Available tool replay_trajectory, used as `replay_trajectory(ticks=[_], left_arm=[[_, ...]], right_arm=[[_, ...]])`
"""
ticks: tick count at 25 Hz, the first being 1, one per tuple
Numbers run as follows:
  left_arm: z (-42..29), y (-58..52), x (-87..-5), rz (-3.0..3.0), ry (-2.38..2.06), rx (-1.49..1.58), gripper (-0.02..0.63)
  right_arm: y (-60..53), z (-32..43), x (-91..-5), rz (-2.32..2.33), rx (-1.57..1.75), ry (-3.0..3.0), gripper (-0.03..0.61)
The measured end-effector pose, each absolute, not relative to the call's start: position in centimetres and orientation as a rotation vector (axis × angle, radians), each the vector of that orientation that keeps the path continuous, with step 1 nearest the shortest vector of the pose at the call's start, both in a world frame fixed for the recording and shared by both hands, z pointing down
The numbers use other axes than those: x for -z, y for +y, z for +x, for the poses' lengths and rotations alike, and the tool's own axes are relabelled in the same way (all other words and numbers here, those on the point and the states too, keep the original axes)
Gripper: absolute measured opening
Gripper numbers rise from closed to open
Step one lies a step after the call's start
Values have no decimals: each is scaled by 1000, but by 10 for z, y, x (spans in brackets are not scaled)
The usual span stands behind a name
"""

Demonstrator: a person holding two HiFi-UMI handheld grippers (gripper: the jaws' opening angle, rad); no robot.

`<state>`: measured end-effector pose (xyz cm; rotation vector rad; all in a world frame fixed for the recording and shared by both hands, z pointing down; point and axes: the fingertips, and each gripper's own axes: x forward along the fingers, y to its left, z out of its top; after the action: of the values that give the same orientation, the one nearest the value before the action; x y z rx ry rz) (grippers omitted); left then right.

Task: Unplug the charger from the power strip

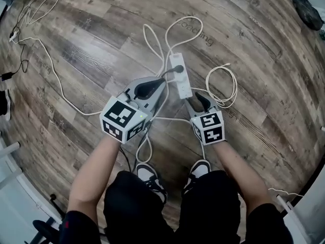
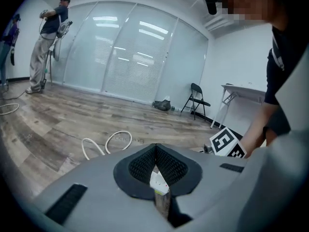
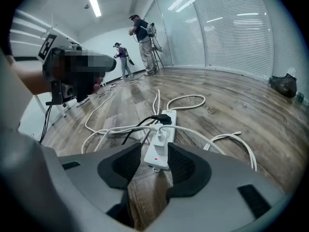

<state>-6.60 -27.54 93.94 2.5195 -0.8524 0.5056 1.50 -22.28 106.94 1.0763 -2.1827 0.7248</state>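
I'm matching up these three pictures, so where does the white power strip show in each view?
Head view: power strip at centre.
Left gripper view: mostly hidden behind the left tool; a white sliver below its shut jaws may be it.
Right gripper view: power strip lower centre, near end seen between the open jaws of the right tool.
Shared landmark: the white cable loop beyond the strip's far end.

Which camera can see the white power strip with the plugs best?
The right gripper view: the power strip lies close ahead, its near end between the open jaws, plugs and red light plain. The head view shows it from above, but small. The left gripper view shows only a white sliver I can't identify.
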Motion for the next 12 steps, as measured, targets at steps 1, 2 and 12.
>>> replay_trajectory(ticks=[1, 2, 12], left_arm=[[-62, -281, -951, 2526, -836, -518, 20], [-58, -285, -963, 2532, -817, -534, 20], [-25, -327, -1068, 2531, -679, -724, 20]], right_arm=[[-226, 15, -1080, 1076, -720, -2178, 162], [-229, 14, -1089, 1075, -711, -2173, 167], [-252, 2, -1122, 1074, -591, -2147, 175]])
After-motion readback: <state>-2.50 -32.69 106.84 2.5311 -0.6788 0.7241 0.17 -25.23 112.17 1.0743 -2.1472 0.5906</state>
